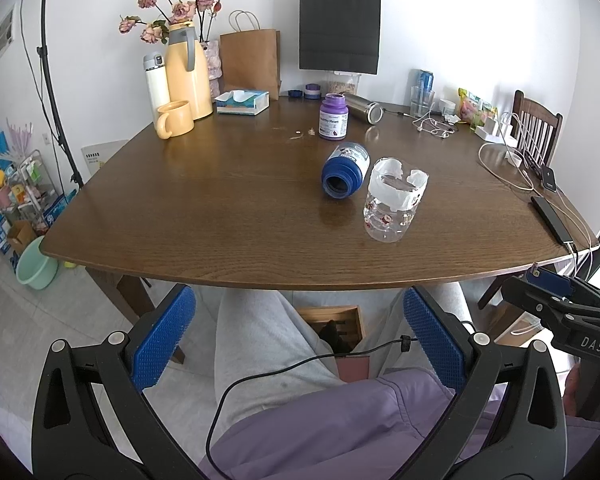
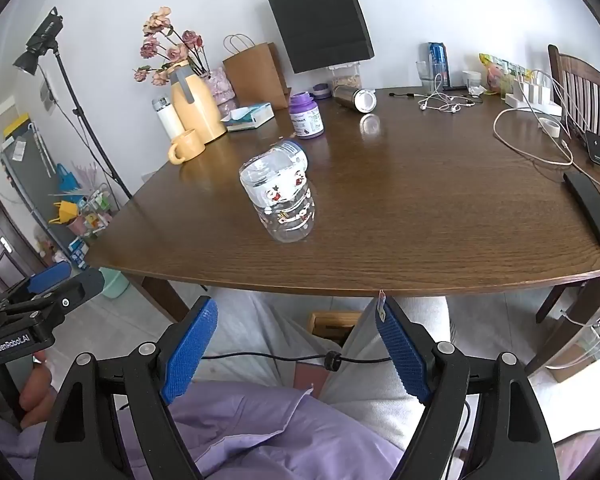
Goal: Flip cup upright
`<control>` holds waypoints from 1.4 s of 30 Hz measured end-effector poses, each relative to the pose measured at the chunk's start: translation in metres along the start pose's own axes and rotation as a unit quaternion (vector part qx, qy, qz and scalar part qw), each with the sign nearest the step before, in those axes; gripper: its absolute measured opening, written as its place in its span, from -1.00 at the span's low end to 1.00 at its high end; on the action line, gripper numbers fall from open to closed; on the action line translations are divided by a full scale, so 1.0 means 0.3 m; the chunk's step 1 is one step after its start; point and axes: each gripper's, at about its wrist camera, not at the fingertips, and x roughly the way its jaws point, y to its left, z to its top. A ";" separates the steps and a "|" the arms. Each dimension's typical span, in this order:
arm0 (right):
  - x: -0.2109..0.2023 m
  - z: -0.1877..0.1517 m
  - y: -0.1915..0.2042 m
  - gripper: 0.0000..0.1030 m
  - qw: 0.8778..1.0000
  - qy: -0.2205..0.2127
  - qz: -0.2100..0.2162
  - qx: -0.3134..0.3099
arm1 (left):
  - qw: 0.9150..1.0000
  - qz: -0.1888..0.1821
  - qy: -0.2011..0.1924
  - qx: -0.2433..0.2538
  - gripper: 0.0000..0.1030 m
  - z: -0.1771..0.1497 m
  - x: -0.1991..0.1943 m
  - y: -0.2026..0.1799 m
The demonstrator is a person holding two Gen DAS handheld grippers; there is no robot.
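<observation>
A clear plastic cup with small cartoon prints and white tape round its rim stands on the brown table, mouth up, slightly tilted in the view. It also shows in the right wrist view. A blue and white cup lies on its side just left of it, mouth toward me; in the right wrist view it is mostly hidden behind the clear cup. My left gripper is open and empty, below the table's front edge over my lap. My right gripper is open and empty, also off the table.
A purple pill bottle, a steel bottle on its side, a yellow mug, a yellow jug, a tissue box, paper bags, cables and phones along the right edge. A chair stands at the far right.
</observation>
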 end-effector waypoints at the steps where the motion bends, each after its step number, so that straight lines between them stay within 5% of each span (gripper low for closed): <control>1: 0.003 -0.001 -0.001 0.66 1.000 0.000 0.000 -0.001 | 1.000 0.000 0.000 0.000 1.00 0.000 -0.001 0.000; 42: 0.016 -0.007 -0.011 0.66 1.000 0.004 -0.002 0.003 | 1.000 -0.002 0.005 -0.003 1.00 -0.014 0.006 0.001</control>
